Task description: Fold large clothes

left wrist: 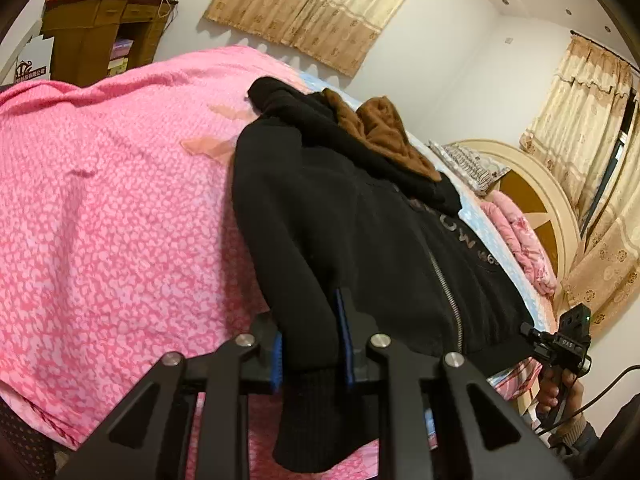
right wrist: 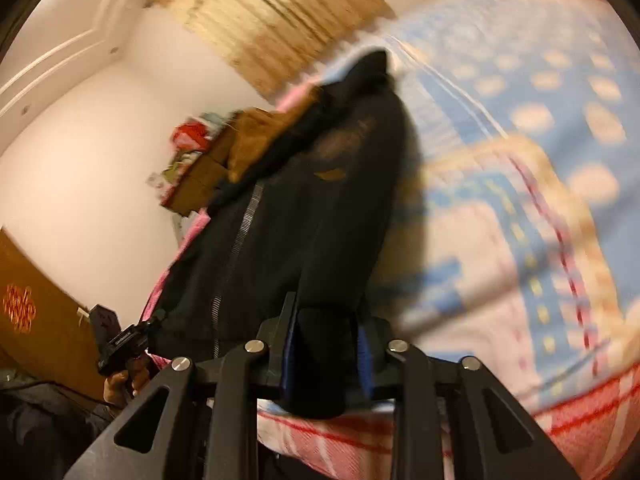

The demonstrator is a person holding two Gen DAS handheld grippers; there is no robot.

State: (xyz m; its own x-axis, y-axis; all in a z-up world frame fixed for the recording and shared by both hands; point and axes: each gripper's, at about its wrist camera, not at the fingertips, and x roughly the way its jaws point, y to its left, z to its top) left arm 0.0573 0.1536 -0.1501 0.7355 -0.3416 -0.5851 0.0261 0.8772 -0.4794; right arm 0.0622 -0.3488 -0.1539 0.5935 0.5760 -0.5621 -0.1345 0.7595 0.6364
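The left gripper point(left wrist: 310, 344) has its jaws narrow, the blue pads pressing a fold of the ribbed hem of a black zip-up hooded jacket point(left wrist: 360, 220). The right gripper point(right wrist: 326, 344) likewise clamps the hem at the jacket's other bottom corner; its view is motion-blurred, so the pad contact there appears firm but is less certain. The jacket lies front-up on the bed, zipper point(left wrist: 444, 280) closed, its brown fleece-lined hood point(left wrist: 384, 132) at the far end. Its left part lies on a pink patterned blanket point(left wrist: 120, 200), its right part on a blue patterned sheet point(right wrist: 520, 120). A curved wooden headboard point(left wrist: 536, 200) and beige curtains point(left wrist: 320, 8) stand beyond.
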